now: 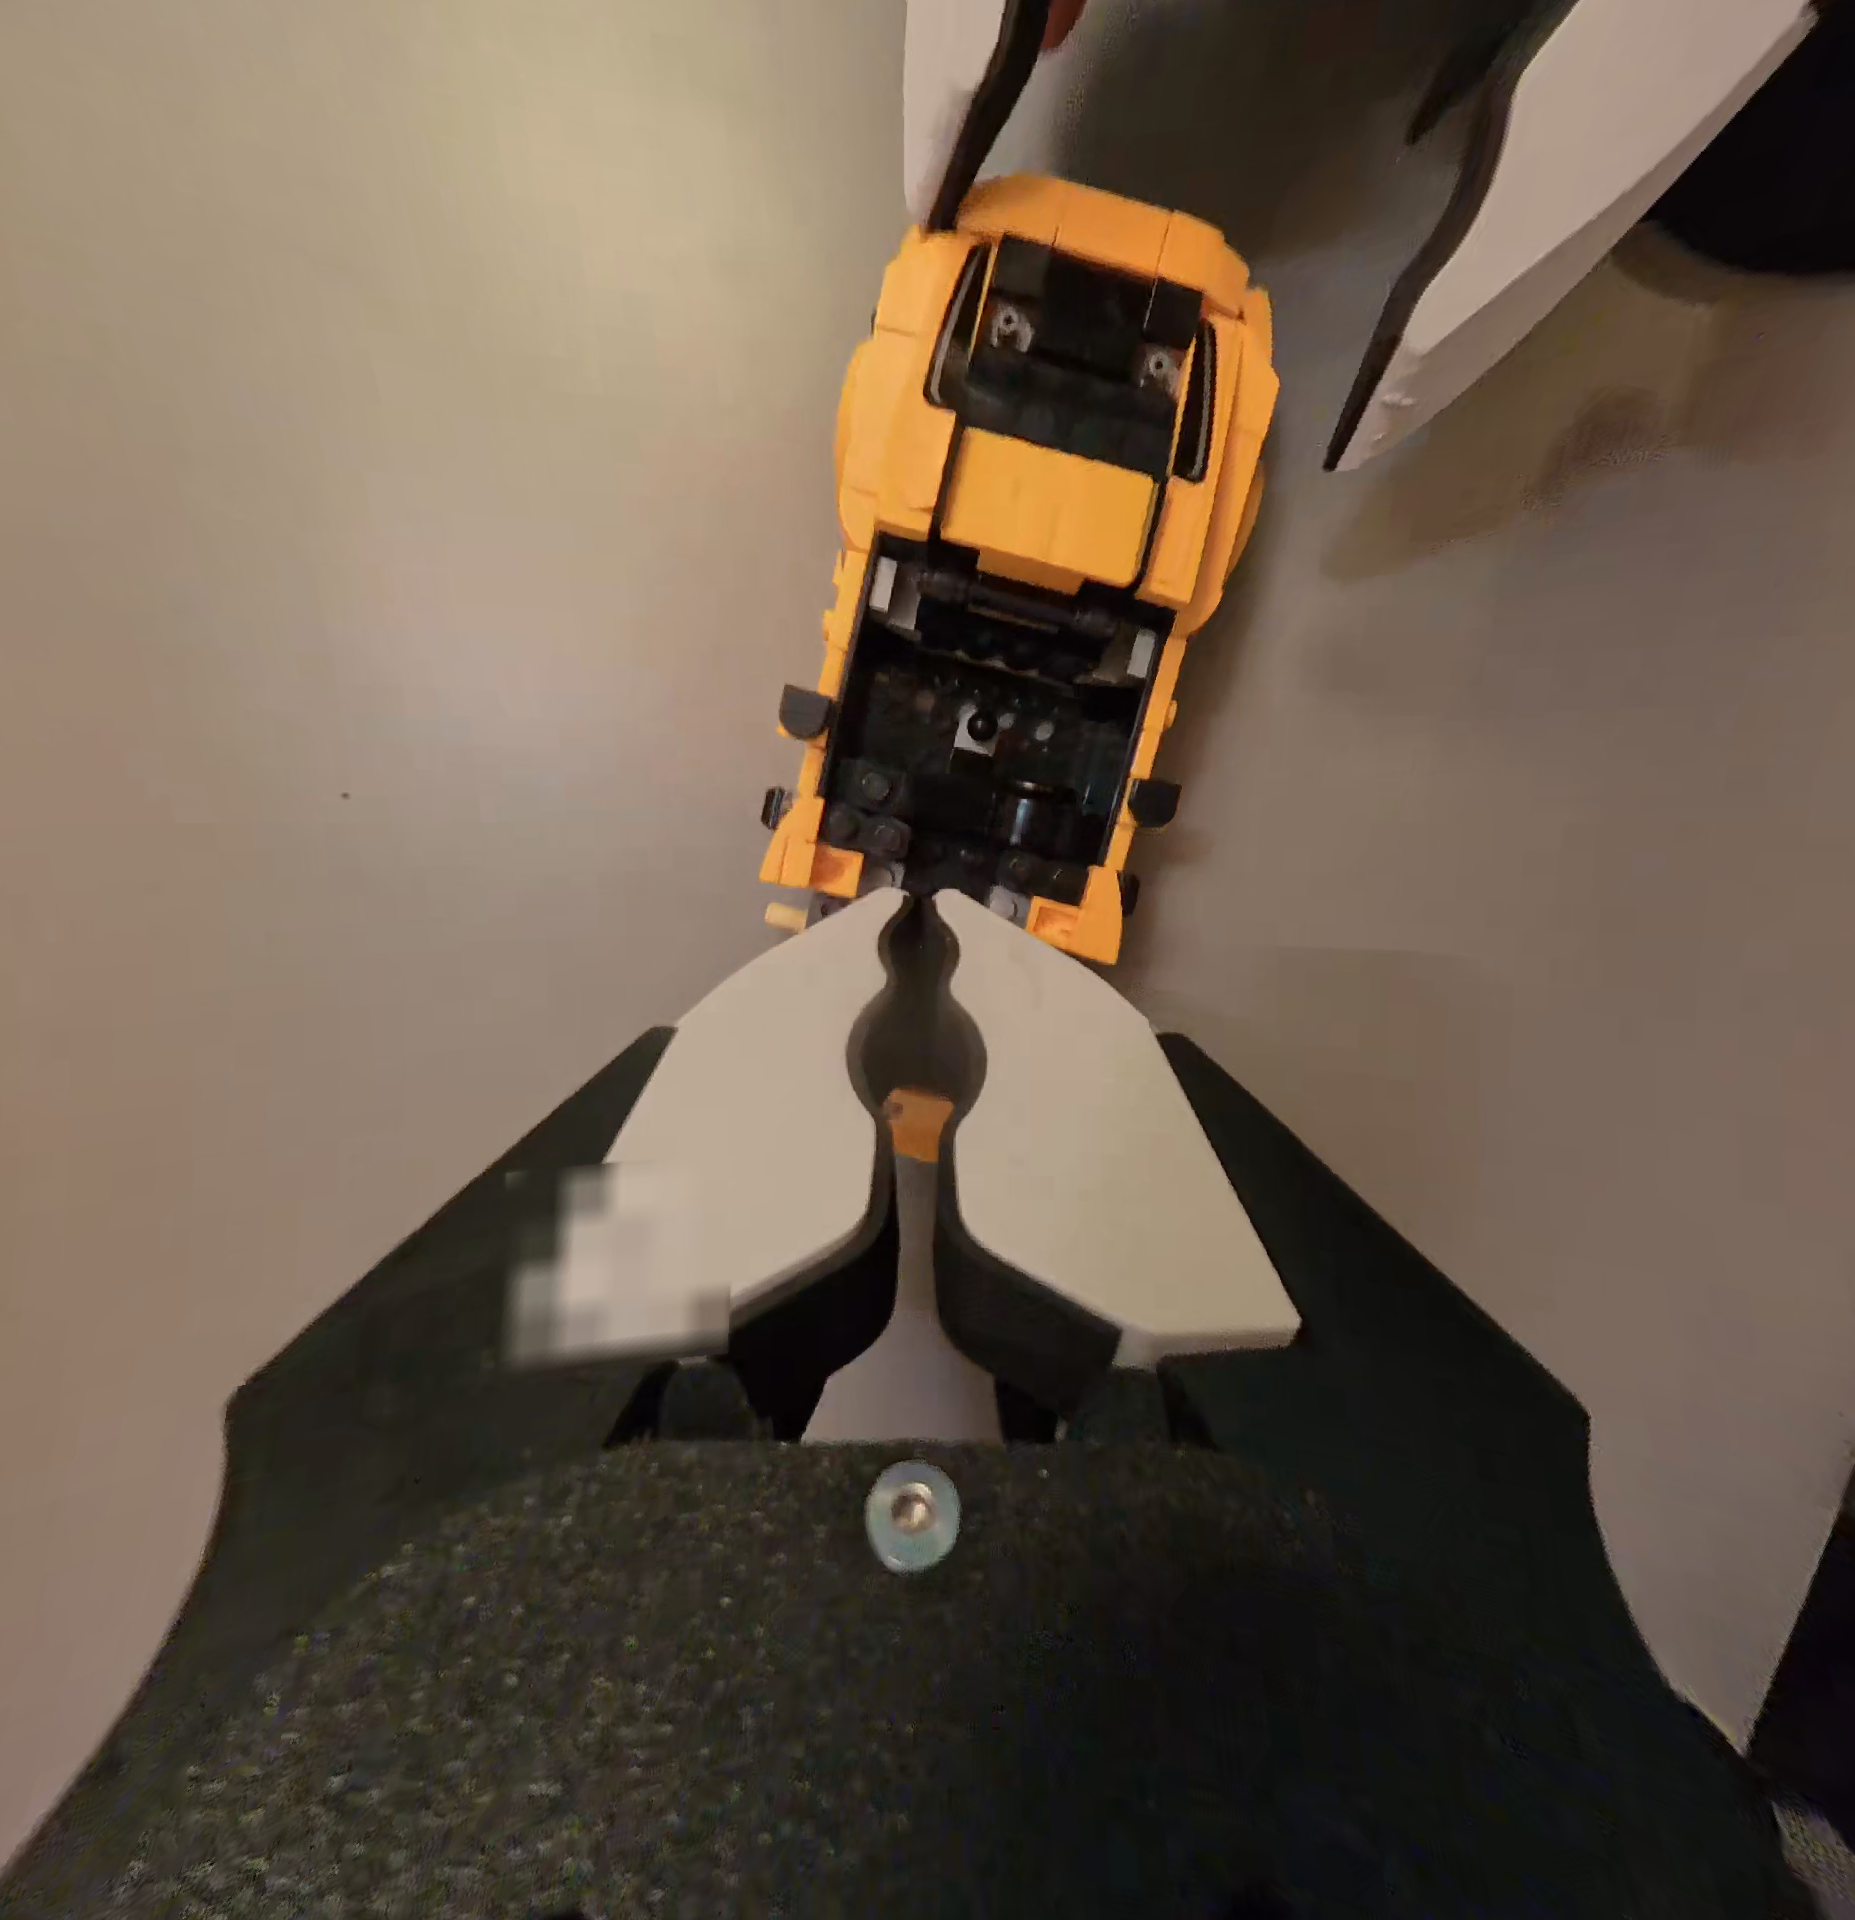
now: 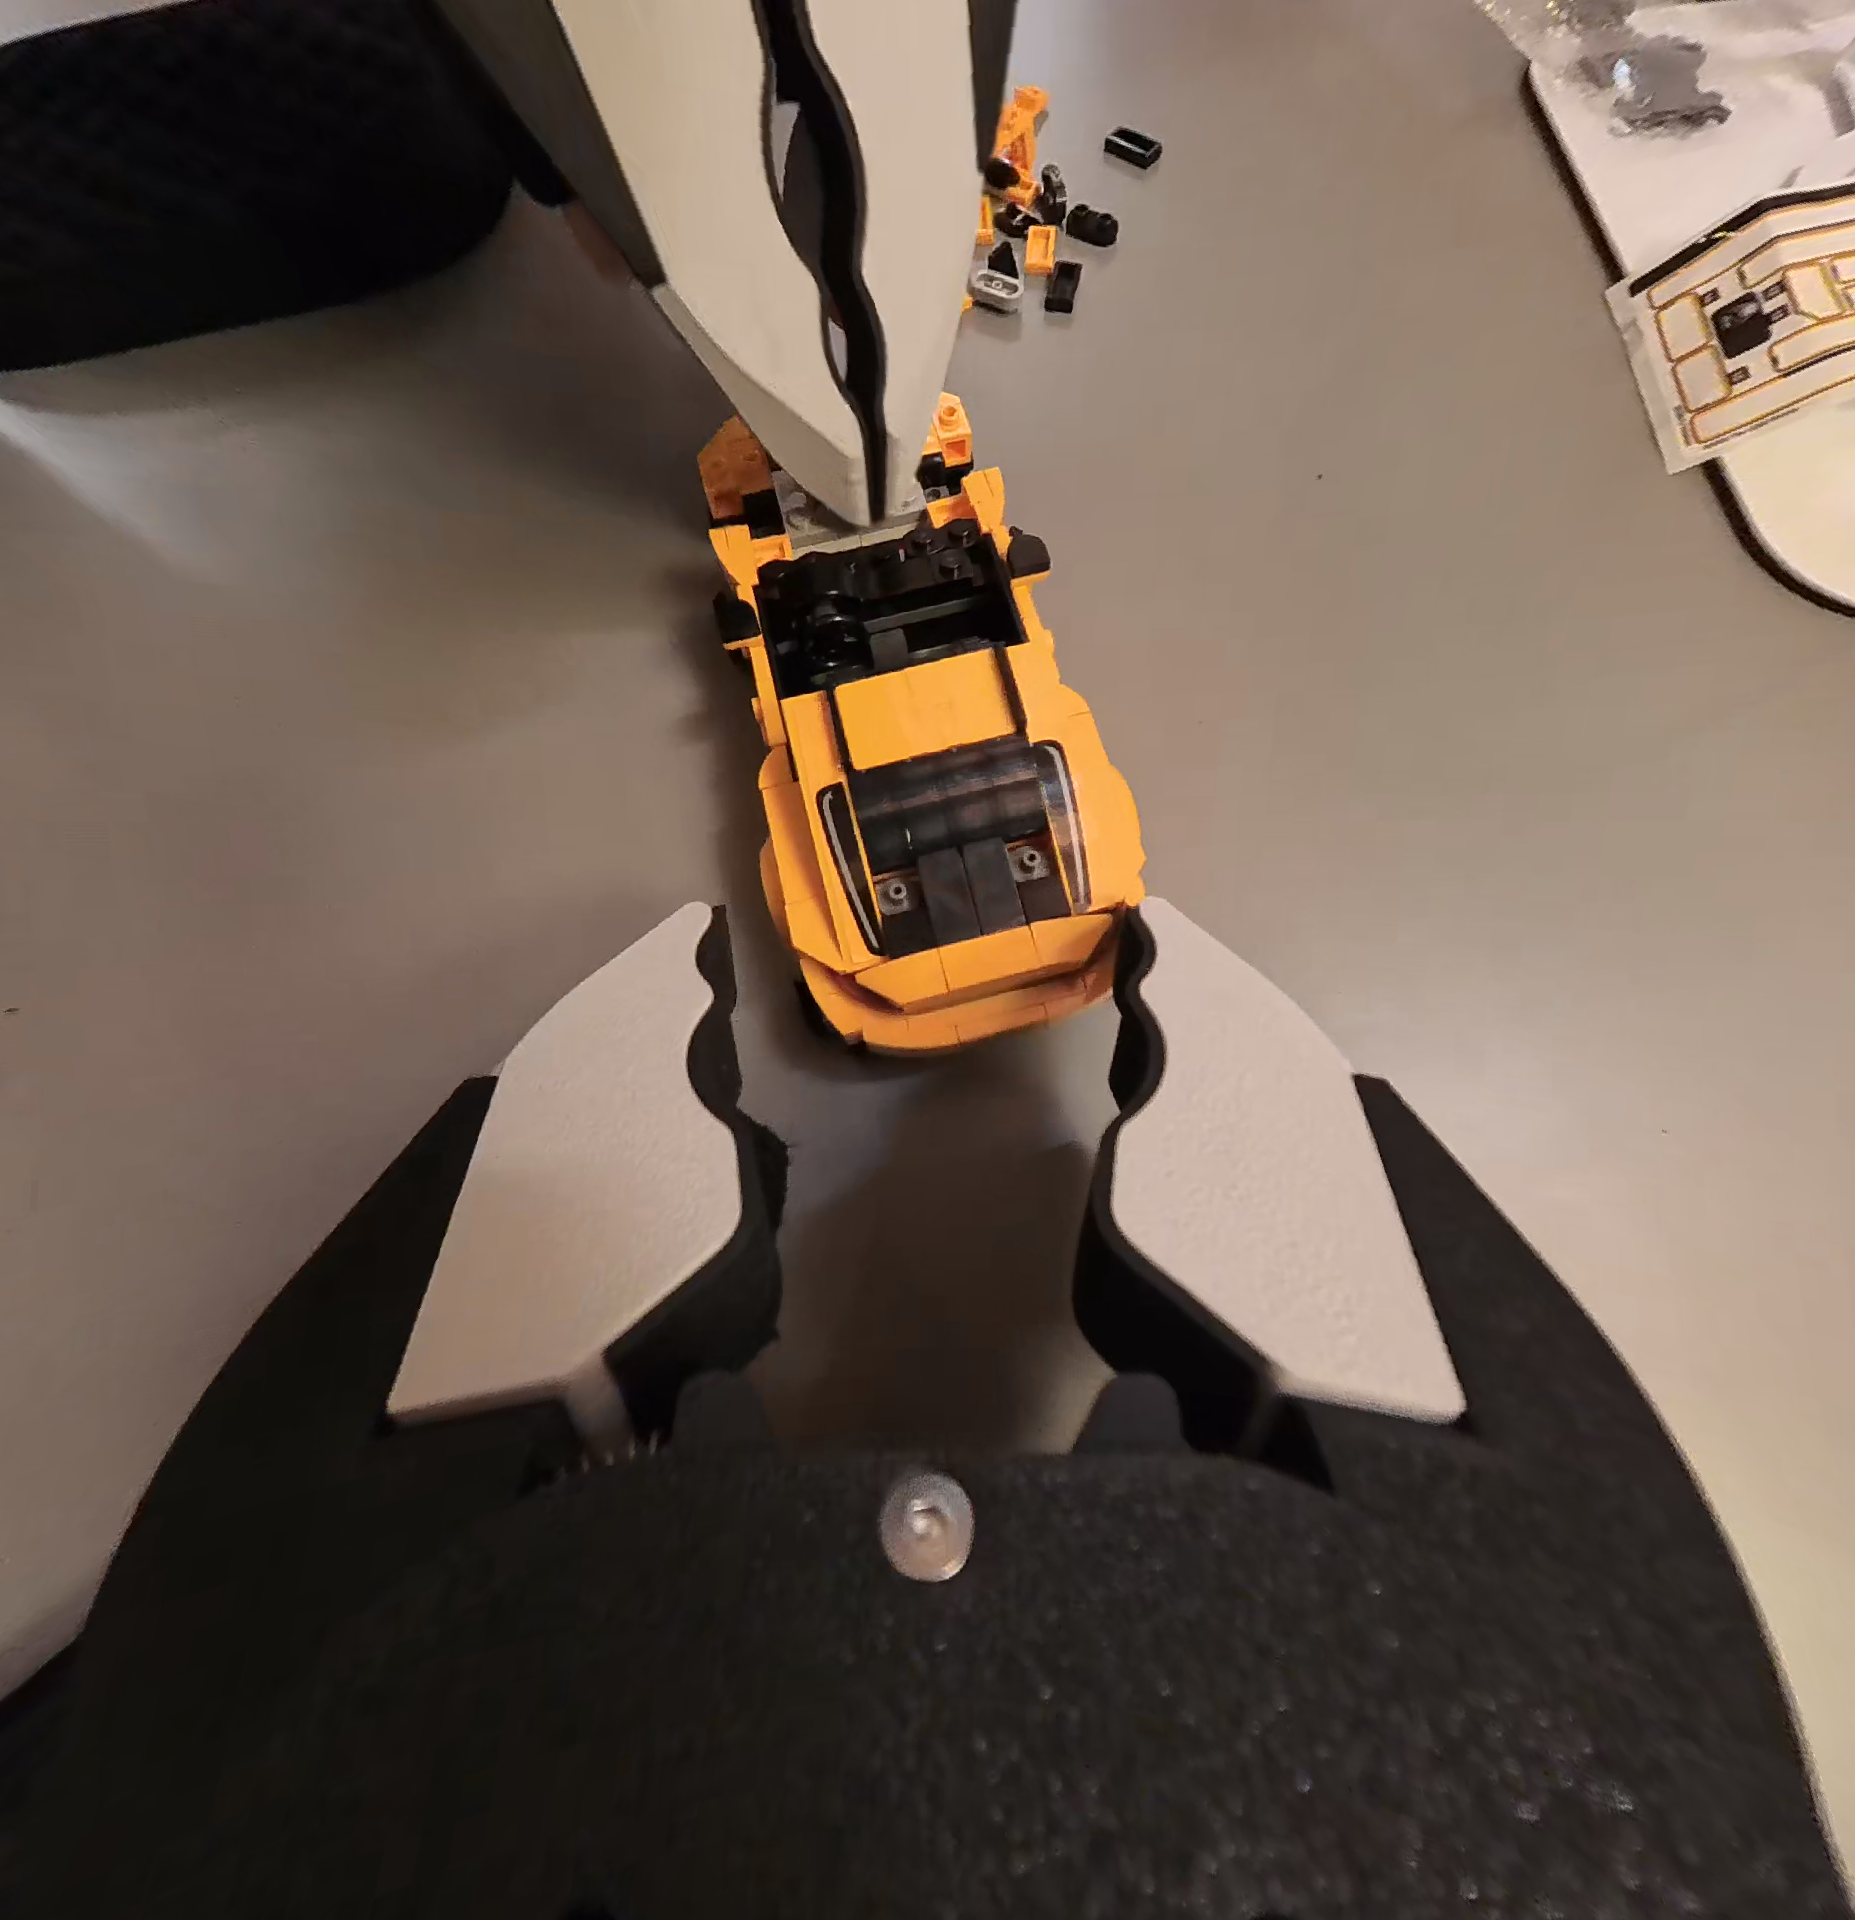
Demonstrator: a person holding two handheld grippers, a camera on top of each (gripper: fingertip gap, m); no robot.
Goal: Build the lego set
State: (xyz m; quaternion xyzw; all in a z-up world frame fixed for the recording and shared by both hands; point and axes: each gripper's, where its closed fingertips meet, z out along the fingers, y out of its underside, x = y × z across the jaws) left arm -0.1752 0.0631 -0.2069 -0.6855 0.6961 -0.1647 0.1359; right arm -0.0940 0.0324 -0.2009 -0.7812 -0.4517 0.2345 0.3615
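An orange and black lego car lies on the grey table, its cabin open and dark inside. My left gripper is shut, with its tips touching the car's open end at a grey plate. It shows the same way in the right wrist view. A small orange piece shows through the gap between its fingers; I cannot tell whether it is held. My right gripper is open, with a finger on each side of the car's rounded end. One fingertip touches the car's corner.
Several loose orange, black and grey pieces lie beyond the car. A sticker sheet rests on a white tray at the right, with a clear bag behind. A dark rounded object sits at the far left. Spacing between my two grippers at the tips: around 10 centimeters. Left tips and right tips are each some 25 centimeters from the dark rounded object.
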